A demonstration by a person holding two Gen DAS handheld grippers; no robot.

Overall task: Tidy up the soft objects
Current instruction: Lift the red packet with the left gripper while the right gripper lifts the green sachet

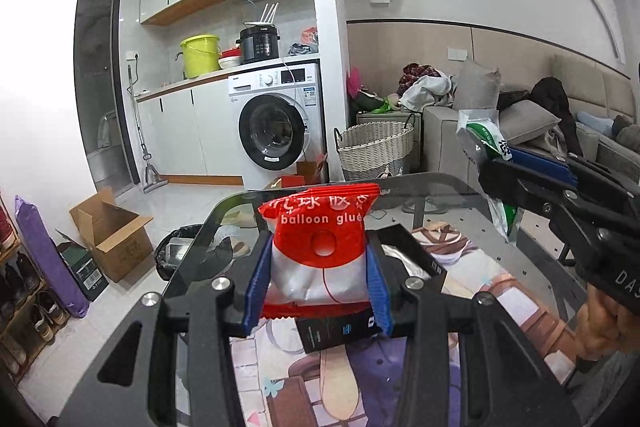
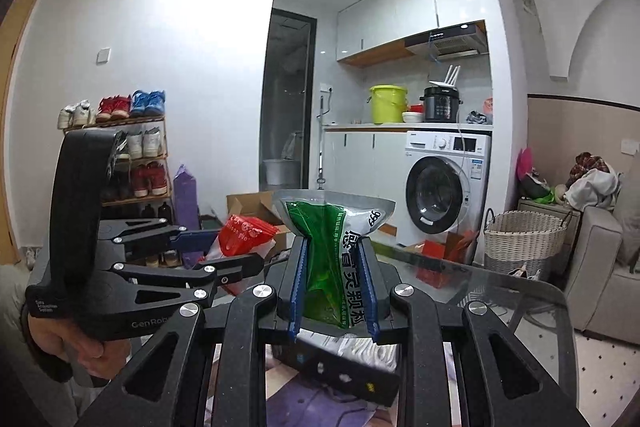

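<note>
My left gripper (image 1: pixel 318 269) is shut on a red and white "balloon glue" packet (image 1: pixel 320 247), held upright above the glass table (image 1: pixel 448 195). Its blue pads (image 1: pixel 256 283) press the packet's sides. My right gripper (image 2: pixel 334 285) is shut on a green and silver pouch (image 2: pixel 332 259) with Chinese print, also lifted off the table. In the left wrist view the right gripper (image 1: pixel 496 163) shows at the right edge with the pouch (image 1: pixel 486 139). The right wrist view shows the left gripper (image 2: pixel 224 247) at the left, with the red packet (image 2: pixel 244 233) in it.
A black box (image 1: pixel 412 255) with white contents lies on the table under the grippers, over a printed mat (image 1: pixel 460 291). A woven basket (image 1: pixel 374 147) stands beyond the table beside a sofa (image 1: pixel 580 135). On the floor sit a washing machine (image 1: pixel 276 135), cardboard box (image 1: pixel 112 235) and shoe rack (image 2: pixel 132 155).
</note>
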